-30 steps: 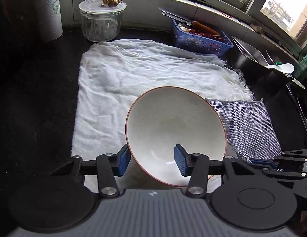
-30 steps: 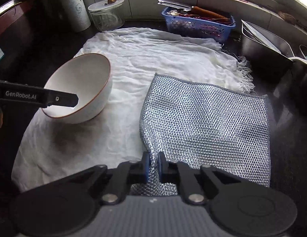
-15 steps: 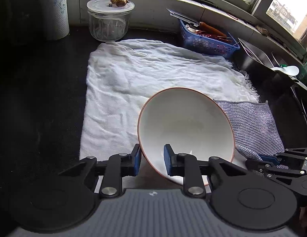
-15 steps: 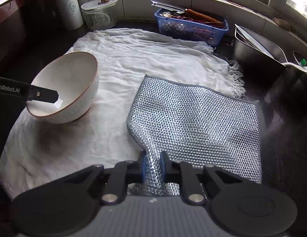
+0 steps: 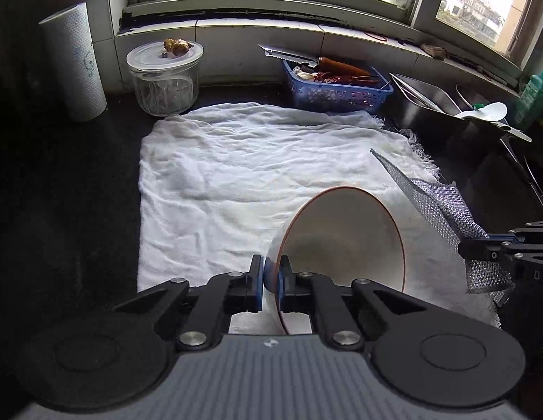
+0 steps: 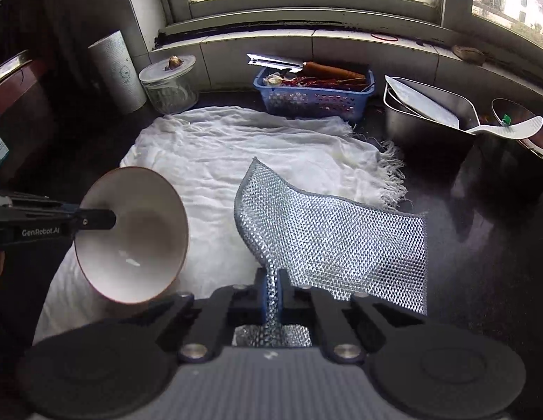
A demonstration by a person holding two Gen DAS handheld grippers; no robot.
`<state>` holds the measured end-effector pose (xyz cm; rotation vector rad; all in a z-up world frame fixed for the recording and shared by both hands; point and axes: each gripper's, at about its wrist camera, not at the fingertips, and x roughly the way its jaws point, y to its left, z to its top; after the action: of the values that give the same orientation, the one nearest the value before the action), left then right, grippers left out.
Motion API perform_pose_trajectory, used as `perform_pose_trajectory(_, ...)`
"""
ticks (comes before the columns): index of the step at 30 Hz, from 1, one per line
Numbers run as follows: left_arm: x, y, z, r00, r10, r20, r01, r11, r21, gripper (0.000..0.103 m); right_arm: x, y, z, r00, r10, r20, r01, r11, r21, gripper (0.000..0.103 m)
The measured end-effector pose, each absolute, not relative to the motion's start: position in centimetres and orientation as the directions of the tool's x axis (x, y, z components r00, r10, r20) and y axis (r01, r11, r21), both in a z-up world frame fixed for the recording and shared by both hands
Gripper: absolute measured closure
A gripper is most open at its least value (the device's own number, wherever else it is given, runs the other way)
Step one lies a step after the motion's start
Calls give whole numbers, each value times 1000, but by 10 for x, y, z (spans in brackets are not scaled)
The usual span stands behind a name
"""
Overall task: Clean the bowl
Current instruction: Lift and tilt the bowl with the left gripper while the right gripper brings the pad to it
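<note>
Looking along my left hand-held gripper [image 5: 269,281], I see its two blue pads clamped on the near rim of the white ceramic bowl with a brown edge [image 5: 341,238], one pad inside the wall and one outside. The bowl is tipped on its side, its mouth facing right toward the other tool, and hangs just above the crumpled white cloth [image 5: 243,168] spread over the dark bench [image 5: 79,182].

From the right wrist view, my right hand-held gripper [image 6: 271,292] is clenched on a pinched corner of the silver metal-mesh scouring cloth [image 6: 338,241]. The mesh rises out of the jaws and fans away to the right, lifted off the white cloth. The bowl sits left of that mesh, near it but apart.

Along the far edge of the bench stand a white paper-towel roll [image 5: 73,63], a lidded glass jar [image 5: 164,77], and a blue plastic basket [image 5: 336,92].
</note>
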<state>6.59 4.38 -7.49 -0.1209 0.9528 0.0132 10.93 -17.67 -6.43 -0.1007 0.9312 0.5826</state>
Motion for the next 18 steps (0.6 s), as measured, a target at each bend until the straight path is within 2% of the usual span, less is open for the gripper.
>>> perform_pose_trajectory(6, 65, 46, -75, 563, -40, -825, -105, 987, -119, 96, 103, -171, -39, 470, 533, -703, -558, 797, 231, 99)
perform_pose_trajectory(11, 64, 51, -77, 554, -50, -831, -137, 979, -151, 96, 93, -144, -26, 427, 639, -641, -666, 701, 255, 99)
perform_pose_trajectory(14, 64, 57, -78, 547, -66, -834, -158, 971, -181, 96, 89, -120, -29, 349, 665, -661, -748, 622, 231, 99)
perform_pose_trajectory(18, 64, 60, -80, 542, -77, -837, -164, 967, -196, 96, 94, -102, -61, 226, 681, -696, -825, 514, 235, 98)
